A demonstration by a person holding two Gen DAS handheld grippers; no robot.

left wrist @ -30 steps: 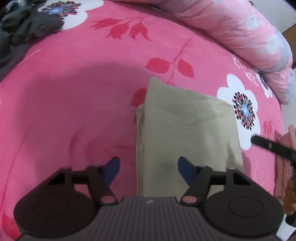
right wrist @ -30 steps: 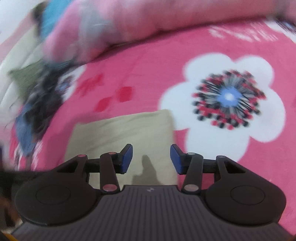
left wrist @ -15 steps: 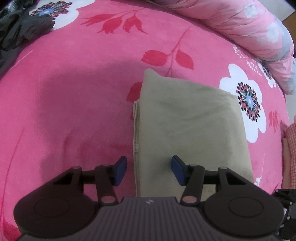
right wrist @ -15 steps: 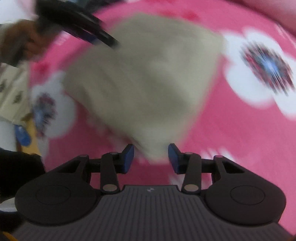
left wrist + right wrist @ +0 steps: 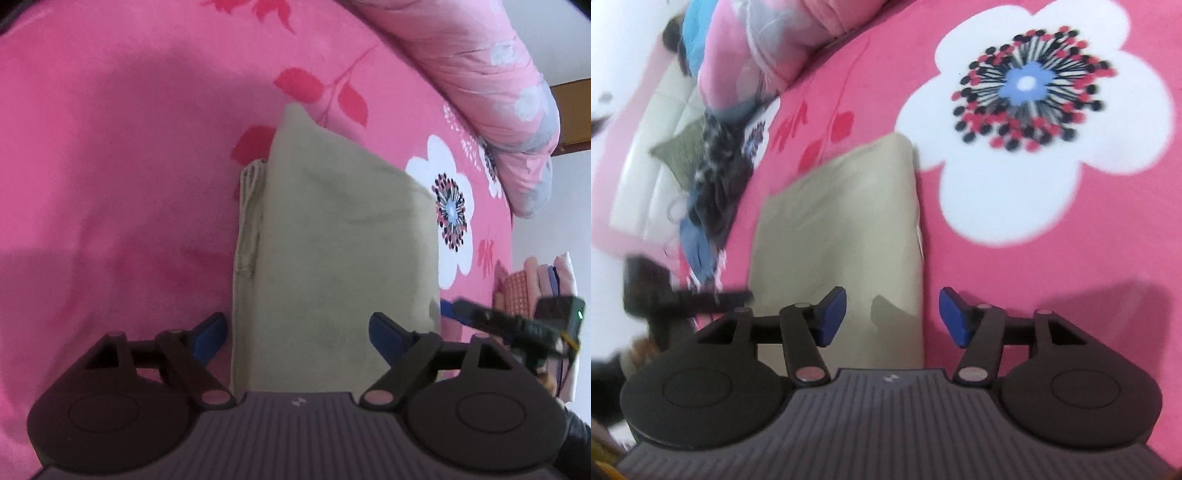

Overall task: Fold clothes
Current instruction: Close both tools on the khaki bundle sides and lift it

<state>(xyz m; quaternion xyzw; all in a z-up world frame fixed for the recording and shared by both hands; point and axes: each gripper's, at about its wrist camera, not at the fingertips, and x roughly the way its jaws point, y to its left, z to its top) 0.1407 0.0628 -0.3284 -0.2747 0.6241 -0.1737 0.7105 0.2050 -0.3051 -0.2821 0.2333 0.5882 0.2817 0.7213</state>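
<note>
Left gripper (image 5: pixel 297 332): jaws spread wide and released, one blue pad on each side of the garment's (image 5: pixel 332 236) near end, nothing clamped. Whether the pads touch the cloth cannot be told.

Right gripper (image 5: pixel 892 317): jaws apart and released, straddling the garment's right edge; left pad over the cloth, right pad over the blanket (image 5: pixel 1071 277). This view is motion-blurred.

Garment: beige, folded into a compact rectangle, lying flat on the blanket. A narrow strip of under-layers shows along its left edge in the left wrist view.

Blanket: pink with red leaves. A white flower (image 5: pixel 1030 85) lies just right of the garment.

Beyond the garment's far end: rolled pink quilt (image 5: pixel 472 66).

Right of the garment, past the flower: stack of folded clothes (image 5: pixel 535 280) at the blanket's edge.

Left of the garment in the right wrist view: pile of dark clothes (image 5: pixel 716 166)
</note>
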